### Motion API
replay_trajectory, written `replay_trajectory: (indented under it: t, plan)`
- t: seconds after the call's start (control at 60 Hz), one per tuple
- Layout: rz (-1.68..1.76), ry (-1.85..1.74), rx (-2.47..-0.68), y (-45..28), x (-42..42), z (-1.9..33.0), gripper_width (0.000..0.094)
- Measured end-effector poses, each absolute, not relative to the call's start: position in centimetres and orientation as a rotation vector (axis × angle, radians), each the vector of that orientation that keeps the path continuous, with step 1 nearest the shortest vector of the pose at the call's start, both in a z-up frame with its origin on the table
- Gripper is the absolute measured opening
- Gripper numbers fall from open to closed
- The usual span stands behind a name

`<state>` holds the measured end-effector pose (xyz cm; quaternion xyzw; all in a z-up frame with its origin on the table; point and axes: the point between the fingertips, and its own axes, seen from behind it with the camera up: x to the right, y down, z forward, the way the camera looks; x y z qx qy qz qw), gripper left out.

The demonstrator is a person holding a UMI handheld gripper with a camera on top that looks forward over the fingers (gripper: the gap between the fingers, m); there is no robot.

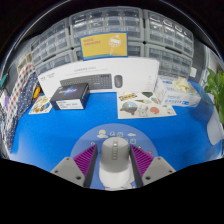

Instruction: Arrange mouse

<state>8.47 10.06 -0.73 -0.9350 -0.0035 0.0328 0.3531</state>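
a: what lies ahead on the blue table (40, 135)?

b: a black box (71, 96) sits well beyond the fingers, off to one side, with a keyboard (86, 81) behind it on a white board. a second, small mouse (118, 81) lies just beside that keyboard. further over there are printed sheets (146, 105) lying flat and a pale box (181, 92) near a green plant (216, 90). a yellow box (105, 45) stands at the back against grey drawer cabinets (52, 42).

a: anything blocking the way?

b: not directly; the patch of table just ahead of the fingers is bare blue, and the clutter stays well apart.

a: and the mouse itself?

b: the white mouse (116, 160) sits between the two fingers, long axis pointing forward, smooth pale shell, a thin seam and wheel along its middle. a round pale mat (104, 137) shows under and ahead of it.

a: the gripper (116, 163)?

b: both purple pads (142, 160) press against the mouse's sides, so it is clamped on it.
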Motion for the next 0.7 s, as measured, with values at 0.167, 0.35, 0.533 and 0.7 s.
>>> replay_trajectory:
  t: [0.167,0.35,0.533,0.7]
  plan:
    - [0.02,-0.041,-2.42,9.2,8.4,2.1,0.0814]
    - [0.029,-0.054,-2.325,8.2,8.1,9.9,0.0822]
    - [0.035,-0.012,-2.226,6.5,8.8,16.6,0.0817]
    - [0.027,-0.039,-2.185,4.9,8.9,19.4,0.0813]
